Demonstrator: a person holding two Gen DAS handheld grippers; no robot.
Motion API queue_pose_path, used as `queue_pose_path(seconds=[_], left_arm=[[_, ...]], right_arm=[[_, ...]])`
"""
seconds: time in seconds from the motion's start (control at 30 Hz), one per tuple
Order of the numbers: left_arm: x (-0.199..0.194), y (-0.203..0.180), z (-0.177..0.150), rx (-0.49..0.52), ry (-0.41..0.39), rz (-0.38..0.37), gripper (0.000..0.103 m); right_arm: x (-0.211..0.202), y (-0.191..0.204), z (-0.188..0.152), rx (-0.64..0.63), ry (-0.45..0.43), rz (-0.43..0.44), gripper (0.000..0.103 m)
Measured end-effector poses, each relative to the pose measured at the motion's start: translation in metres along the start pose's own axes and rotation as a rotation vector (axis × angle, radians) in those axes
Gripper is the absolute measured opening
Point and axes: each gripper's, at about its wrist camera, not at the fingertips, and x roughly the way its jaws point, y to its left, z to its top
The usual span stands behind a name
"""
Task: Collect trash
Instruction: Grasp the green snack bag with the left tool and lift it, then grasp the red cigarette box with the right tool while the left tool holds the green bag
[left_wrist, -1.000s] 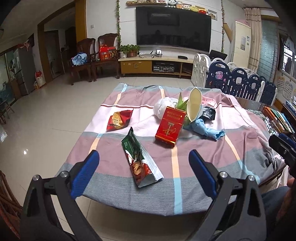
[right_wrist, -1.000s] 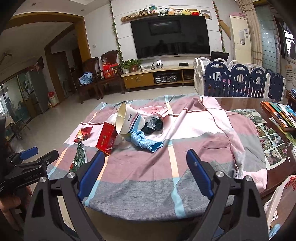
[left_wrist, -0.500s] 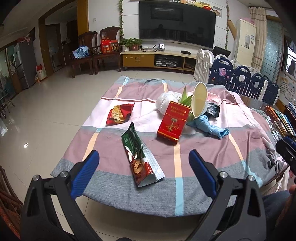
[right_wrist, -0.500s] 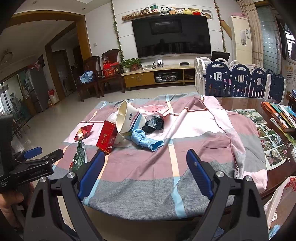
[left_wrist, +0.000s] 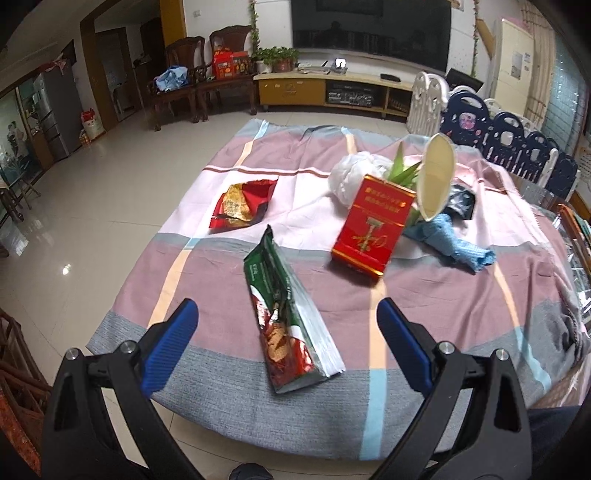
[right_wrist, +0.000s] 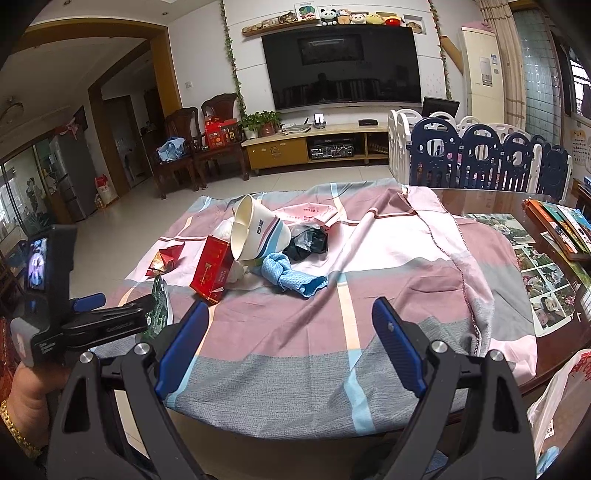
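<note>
Trash lies on a striped cloth over the table (left_wrist: 221, 369). A green and red snack bag (left_wrist: 288, 317) lies nearest, between the fingers of my open, empty left gripper (left_wrist: 288, 321), which hovers just in front of it. Behind it are a crumpled red wrapper (left_wrist: 242, 205), a red box (left_wrist: 371, 230) leaning up, a tipped white bowl (left_wrist: 436, 177), a white plastic bag (left_wrist: 351, 171), a blue cloth (left_wrist: 454, 243) and a black bag (left_wrist: 460, 201). My right gripper (right_wrist: 291, 325) is open and empty above the cloth's near side, apart from the pile (right_wrist: 255, 236).
Photos and books (right_wrist: 546, 266) lie on the bare table at the right. A plastic bag (right_wrist: 554, 406) hangs at the right front edge. A playpen fence (right_wrist: 480, 155), chairs and a TV cabinet stand beyond the table.
My left gripper has moved forward and down toward the snack bag, which now sits between its fingers. My right gripper has barely moved.
</note>
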Motion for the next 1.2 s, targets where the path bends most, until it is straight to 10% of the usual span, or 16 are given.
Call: queue_pose_path(seconds=[0.1, 0.43, 0.83, 1.2], left_arm=[[0.022, 0.003, 0.003, -0.007, 0.072, 0.058, 0.092], [0.064, 0.008, 0.003, -0.046, 0.253, -0.026, 0.012], [-0.039, 0.063, 0.025, -0.226, -0.249, -0.092, 0.009], [-0.041, 0.066, 0.035, -0.23, -0.253, -0.103, 0.009]], right_arm=[[0.002, 0.003, -0.001, -0.012, 0.006, 0.0, 0.088], [0.015, 0.012, -0.003, -0.034, 0.042, 0.005, 0.088], [0.097, 0.036, 0.003, 0.071, 0.195, 0.159, 0.083], [0.202, 0.071, 0.02, 0.207, 0.341, 0.259, 0.05]])
